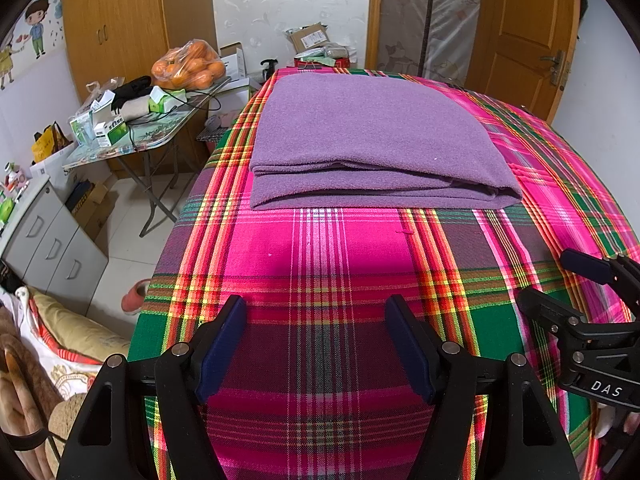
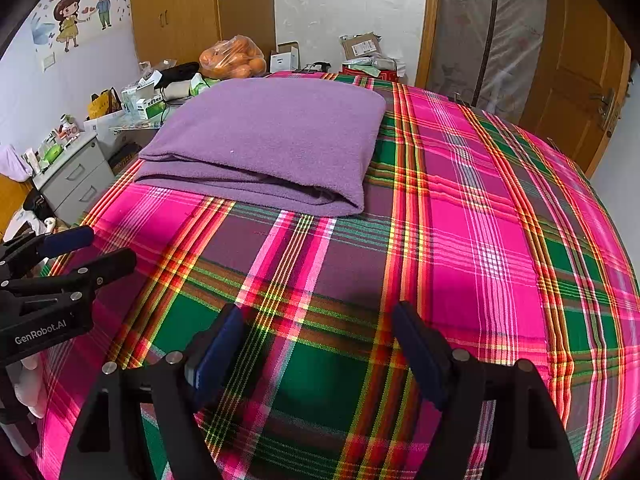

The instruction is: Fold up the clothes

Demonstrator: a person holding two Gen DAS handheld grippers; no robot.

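Note:
A purple fleece cloth lies folded in a flat rectangle on the plaid bedspread; it also shows in the right wrist view, with layered edges facing me. My left gripper is open and empty, well short of the cloth's near edge. My right gripper is open and empty, over bare plaid to the right of the cloth. The right gripper also shows in the left wrist view, and the left gripper in the right wrist view, both open.
A folding table with a bag of oranges and boxes stands left of the bed. Grey drawers stand nearer left. Parcels sit past the far edge. A wooden door is at the right.

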